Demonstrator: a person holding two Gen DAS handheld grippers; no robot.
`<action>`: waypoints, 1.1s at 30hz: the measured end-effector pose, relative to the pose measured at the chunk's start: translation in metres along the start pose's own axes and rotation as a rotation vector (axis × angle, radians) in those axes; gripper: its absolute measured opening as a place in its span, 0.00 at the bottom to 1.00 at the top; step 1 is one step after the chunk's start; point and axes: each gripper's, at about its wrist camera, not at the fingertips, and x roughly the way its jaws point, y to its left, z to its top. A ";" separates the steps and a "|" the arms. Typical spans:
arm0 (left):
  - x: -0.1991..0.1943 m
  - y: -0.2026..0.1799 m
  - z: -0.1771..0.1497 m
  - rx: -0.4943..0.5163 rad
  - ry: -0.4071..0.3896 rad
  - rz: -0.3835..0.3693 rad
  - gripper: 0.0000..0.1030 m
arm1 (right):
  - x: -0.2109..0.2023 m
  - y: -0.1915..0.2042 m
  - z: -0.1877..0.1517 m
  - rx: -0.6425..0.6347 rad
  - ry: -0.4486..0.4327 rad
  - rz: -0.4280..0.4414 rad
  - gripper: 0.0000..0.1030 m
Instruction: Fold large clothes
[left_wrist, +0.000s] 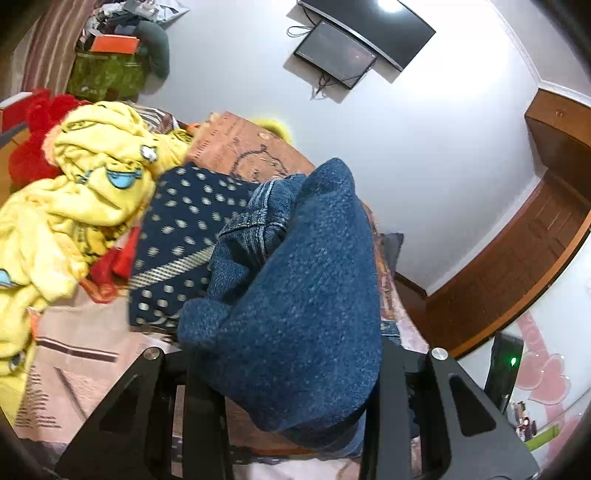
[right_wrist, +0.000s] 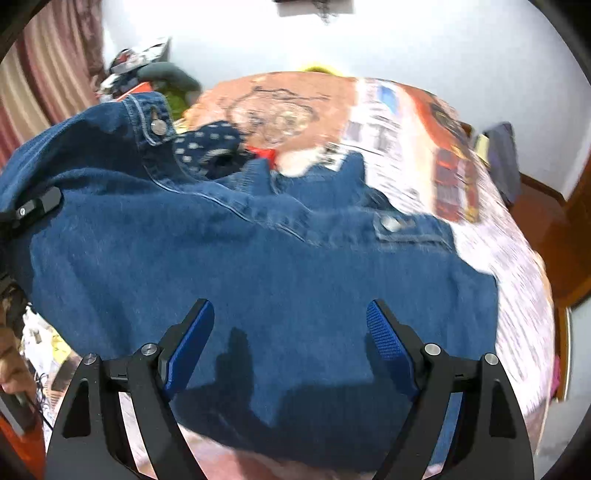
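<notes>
While bunched, denim jacket (left_wrist: 295, 295) between left jaws.

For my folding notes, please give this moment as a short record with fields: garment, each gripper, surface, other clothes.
garment: blue denim jacket, spread over the bed
left gripper: shut on a bunched fold of the jacket
right gripper: open above the denim, nothing between the pads
surface: bed with printed cover
other clothes: yellow garment, navy dotted cloth
</notes>
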 end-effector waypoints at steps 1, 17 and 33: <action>0.002 0.004 0.000 -0.002 0.006 0.010 0.32 | 0.008 0.009 0.003 -0.024 0.012 0.013 0.80; 0.060 0.093 -0.018 -0.273 0.150 0.104 0.45 | 0.077 0.040 -0.009 -0.157 0.213 0.038 0.80; 0.039 -0.058 0.031 -0.066 -0.007 -0.104 0.29 | 0.022 -0.002 -0.032 -0.099 0.111 -0.043 0.80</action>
